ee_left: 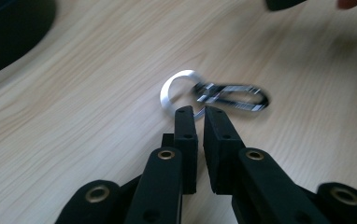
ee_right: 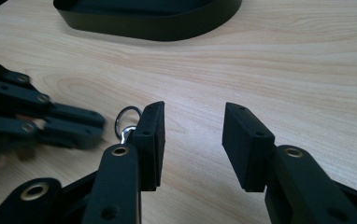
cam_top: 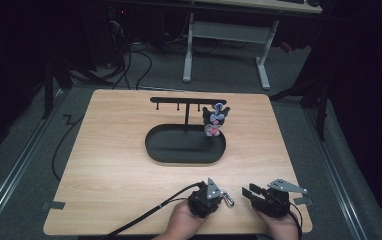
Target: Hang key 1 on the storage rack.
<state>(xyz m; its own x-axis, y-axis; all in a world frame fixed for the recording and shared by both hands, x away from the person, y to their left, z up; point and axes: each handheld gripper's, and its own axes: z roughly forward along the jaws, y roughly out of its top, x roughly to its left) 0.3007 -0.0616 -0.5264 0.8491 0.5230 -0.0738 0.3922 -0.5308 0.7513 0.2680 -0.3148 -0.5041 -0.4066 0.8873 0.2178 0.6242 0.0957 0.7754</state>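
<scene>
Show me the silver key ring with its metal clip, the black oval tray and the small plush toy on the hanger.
Silver key ring with metal clip (ee_left: 179,88), left gripper view, on the ring's bright left arc.
Black oval tray (cam_top: 151,145), high view, on its left rim.
Small plush toy (cam_top: 214,120), high view, on its dark head.

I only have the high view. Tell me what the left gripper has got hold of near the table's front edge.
Observer: In the left gripper view, the left gripper has its jaws almost together on the lower edge of a silver key ring.
Operator: Say what is attached to that ring.
Observer: A dark metal clasp, lying flat on the table beyond the jaw tips.
Operator: Report the right gripper's jaws.
Observer: In the right gripper view, the right gripper stands open with bare wood between its jaws. The key ring lies just outside the jaw at the left of that view.
</scene>
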